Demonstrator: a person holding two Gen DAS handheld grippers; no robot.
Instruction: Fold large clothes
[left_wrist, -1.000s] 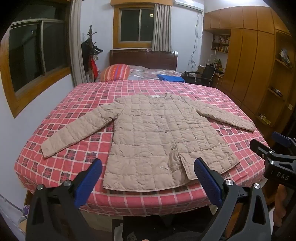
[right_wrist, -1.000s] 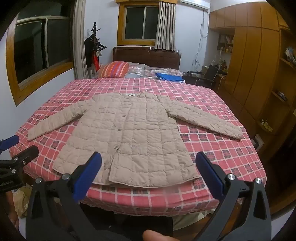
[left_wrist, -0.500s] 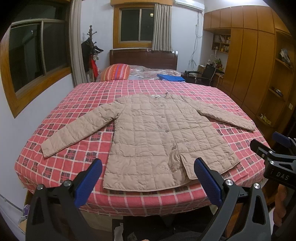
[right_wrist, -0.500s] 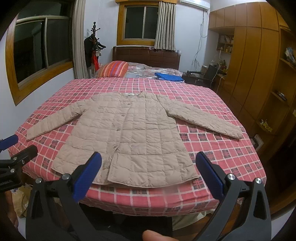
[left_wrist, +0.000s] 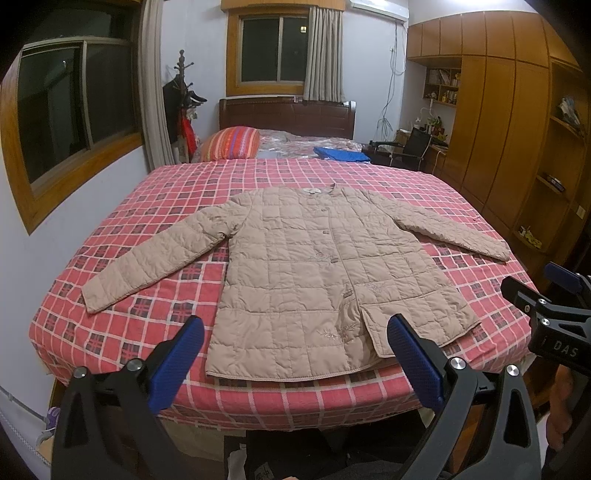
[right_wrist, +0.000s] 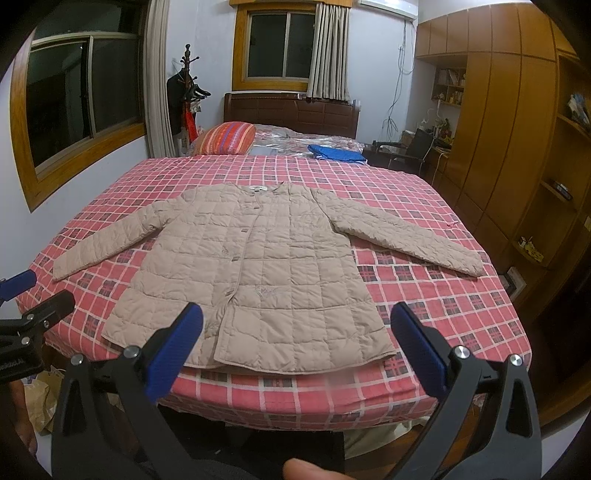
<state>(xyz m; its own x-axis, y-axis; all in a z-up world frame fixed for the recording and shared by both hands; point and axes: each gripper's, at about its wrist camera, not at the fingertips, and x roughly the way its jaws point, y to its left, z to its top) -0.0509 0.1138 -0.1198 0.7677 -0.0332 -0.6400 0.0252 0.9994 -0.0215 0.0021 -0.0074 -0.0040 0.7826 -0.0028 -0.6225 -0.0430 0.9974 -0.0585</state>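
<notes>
A beige quilted jacket (left_wrist: 306, 266) (right_wrist: 258, 266) lies flat and buttoned on the red checked bedspread (left_wrist: 147, 325) (right_wrist: 443, 310), both sleeves spread out, hem toward me. My left gripper (left_wrist: 295, 343) hovers open in front of the hem, off the bed's near edge, holding nothing. My right gripper (right_wrist: 295, 339) is open too, just short of the hem, with nothing between its blue pads (right_wrist: 173, 350). Each gripper shows at the edge of the other's view: the right gripper (left_wrist: 554, 306) and the left gripper (right_wrist: 33, 306).
A striped pillow (left_wrist: 231, 142) and a blue folded cloth (left_wrist: 341, 153) lie at the head of the bed. Wooden wardrobes and shelves (left_wrist: 517, 147) line the right wall. A coat stand (left_wrist: 183, 107) stands by the left window. A chair (left_wrist: 406, 147) sits at the far right.
</notes>
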